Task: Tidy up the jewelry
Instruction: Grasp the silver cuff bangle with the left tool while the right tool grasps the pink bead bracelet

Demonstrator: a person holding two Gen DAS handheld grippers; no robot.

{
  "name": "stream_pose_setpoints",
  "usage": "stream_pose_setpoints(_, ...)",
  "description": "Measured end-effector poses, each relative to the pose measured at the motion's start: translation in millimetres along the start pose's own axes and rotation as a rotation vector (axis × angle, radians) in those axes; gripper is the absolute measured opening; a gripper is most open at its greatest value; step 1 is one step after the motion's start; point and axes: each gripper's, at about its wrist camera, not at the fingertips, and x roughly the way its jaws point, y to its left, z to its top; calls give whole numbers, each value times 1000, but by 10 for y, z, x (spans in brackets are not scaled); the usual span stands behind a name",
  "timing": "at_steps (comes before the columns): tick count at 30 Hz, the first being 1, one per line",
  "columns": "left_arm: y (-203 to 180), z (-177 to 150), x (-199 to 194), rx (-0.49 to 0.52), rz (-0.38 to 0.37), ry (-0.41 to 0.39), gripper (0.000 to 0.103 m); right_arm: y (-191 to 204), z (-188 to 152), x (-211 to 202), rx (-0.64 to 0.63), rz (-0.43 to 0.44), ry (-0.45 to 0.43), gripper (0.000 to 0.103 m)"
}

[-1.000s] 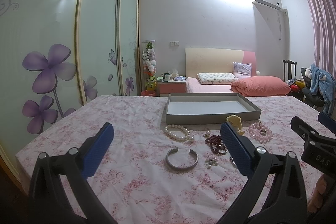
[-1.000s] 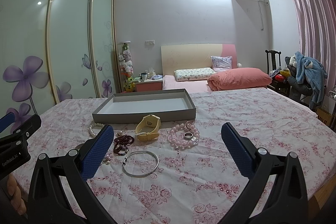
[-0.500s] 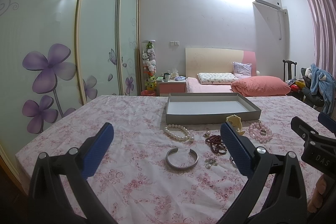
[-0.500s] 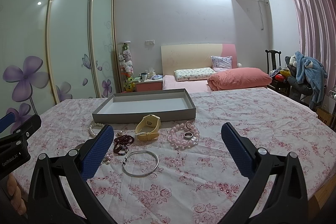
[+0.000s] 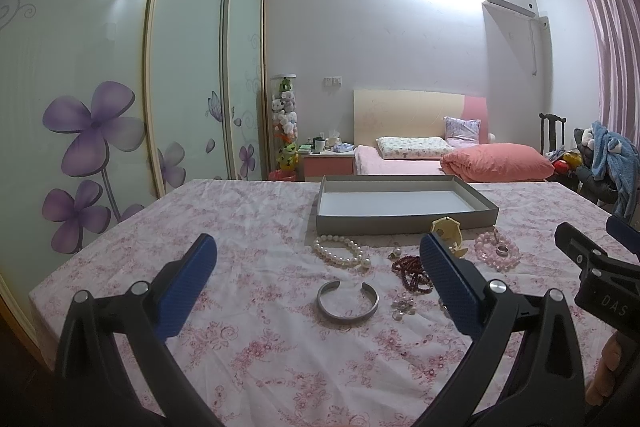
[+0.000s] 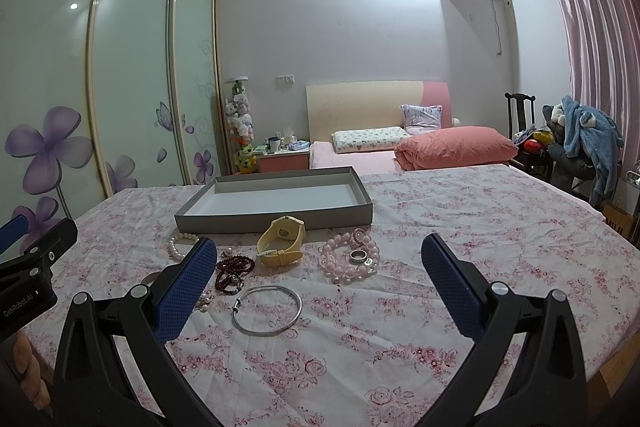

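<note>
I hold my left claw [image 5: 318,271] with its blue pads spread wide at the bottom of its frame, nothing between them. My right claw [image 6: 320,271] is equally agape, and level. A bit of my hand [image 6: 30,375] shows lower left.

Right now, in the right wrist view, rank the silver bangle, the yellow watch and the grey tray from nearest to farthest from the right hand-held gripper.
1. Silver bangle: nearest, lying flat just ahead of the right hand-held gripper, toward its left finger.
2. Yellow watch: farther back, left of centre, beside the pink bead bracelet.
3. Grey tray: farthest, behind the watch, nothing in it.
</note>
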Motion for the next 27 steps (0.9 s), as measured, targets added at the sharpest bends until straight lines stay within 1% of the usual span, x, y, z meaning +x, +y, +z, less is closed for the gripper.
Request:
stream_pose_setpoints(5, -1, -22, 68, -2, 2, 27, 99, 2, -33, 32, 3, -3, 13, 101)
stream_pose_setpoints(8, 4, -55, 239, 2, -4, 78, 99, -16, -39, 63, 9, -1, 30, 101)
stream_pose_setpoints(11, 6, -101, 416, 24, -21, 163, 99, -43, -65, 146, 19, 2, 54, 101)
stream_pose_setpoints(13, -25, -130, 597, 62, -25, 241, 99, -59, -77, 167, 25, 3, 68, 101)
stream_pose_setpoints(15, -43, -166, 762, 84, -35, 301, 99, -64, -88, 191, 26, 3, 82, 101)
stream_pose_setpoints(17, -54, -213, 972, 89, -69, 390, 99, -66, -90, 234, 25, 1, 95, 101)
stream_pose_setpoints(18, -69, -244, 1088, 87, -99, 444, 99, -73, -91, 253, 26, 1, 102, 101)
stream_pose_setpoints(21, -102, -351, 1348, 76, -134, 573, 99, -100, -89, 316, 32, 5, 131, 101)
stream_pose_setpoints(23, -123, -414, 1460, 80, -141, 615, 99, -129, -88, 373, 36, 2, 146, 101)
stream_pose_setpoints(27, -208, -496, 1545, 116, -112, 645, 99, -175, -81, 461, 49, 1, 171, 101)
